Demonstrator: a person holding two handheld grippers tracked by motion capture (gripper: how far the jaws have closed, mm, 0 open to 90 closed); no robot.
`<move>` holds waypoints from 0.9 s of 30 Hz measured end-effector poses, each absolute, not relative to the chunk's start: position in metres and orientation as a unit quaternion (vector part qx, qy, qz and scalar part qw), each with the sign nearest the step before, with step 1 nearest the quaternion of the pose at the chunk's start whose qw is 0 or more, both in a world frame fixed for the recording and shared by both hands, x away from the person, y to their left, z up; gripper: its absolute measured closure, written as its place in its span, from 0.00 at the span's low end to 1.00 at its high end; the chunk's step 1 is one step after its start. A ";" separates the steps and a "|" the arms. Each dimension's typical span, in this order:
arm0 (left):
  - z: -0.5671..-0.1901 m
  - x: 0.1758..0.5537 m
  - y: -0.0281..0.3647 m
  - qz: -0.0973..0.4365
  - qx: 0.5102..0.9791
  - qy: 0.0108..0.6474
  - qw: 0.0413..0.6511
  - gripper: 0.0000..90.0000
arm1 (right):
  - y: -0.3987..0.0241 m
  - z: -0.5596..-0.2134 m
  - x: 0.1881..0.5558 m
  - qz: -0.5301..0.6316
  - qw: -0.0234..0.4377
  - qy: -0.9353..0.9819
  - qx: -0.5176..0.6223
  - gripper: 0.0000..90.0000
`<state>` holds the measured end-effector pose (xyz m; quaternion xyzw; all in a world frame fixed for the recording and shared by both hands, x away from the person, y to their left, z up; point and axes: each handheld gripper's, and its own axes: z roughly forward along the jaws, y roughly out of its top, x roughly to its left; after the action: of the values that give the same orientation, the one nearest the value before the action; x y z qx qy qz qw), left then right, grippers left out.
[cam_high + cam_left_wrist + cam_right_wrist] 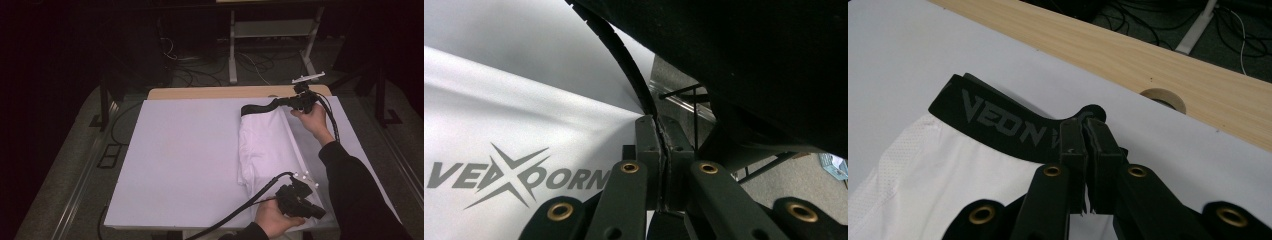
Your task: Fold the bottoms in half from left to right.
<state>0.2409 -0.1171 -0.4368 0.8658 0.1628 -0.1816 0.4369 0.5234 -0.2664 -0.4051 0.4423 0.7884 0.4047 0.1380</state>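
While folded at frame right on the white table cover (180, 150), white shorts with black waistband (262, 145): pinched tight by right gripper (295, 102) at waistband, left gripper (663, 145) at hem.

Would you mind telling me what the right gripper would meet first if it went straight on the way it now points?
The right gripper, already shut on the black waistband, would probably slide along it over the white table cover.

A white sheet (185, 150) covers the wooden table (210, 93); cables (200, 75) lie behind.
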 end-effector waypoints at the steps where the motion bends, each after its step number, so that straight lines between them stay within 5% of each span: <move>1: -0.437 0.241 -0.119 -0.182 0.866 0.166 0.436 0.97 | -0.267 -0.406 0.524 0.404 0.139 0.789 0.442 0.95; 24: -0.451 0.245 -0.141 -0.184 0.868 0.196 0.418 0.95 | -0.279 -0.418 0.527 0.396 0.136 0.789 0.448 0.95; 27: -0.453 0.247 -0.143 -0.184 0.861 0.203 0.429 0.86 | -0.280 -0.419 0.528 0.400 0.135 0.787 0.450 0.95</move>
<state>0.2473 -0.1428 -0.4529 0.8608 0.2033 -0.1841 0.4288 0.5282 -0.2795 -0.4188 0.4495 0.7872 0.3999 0.1354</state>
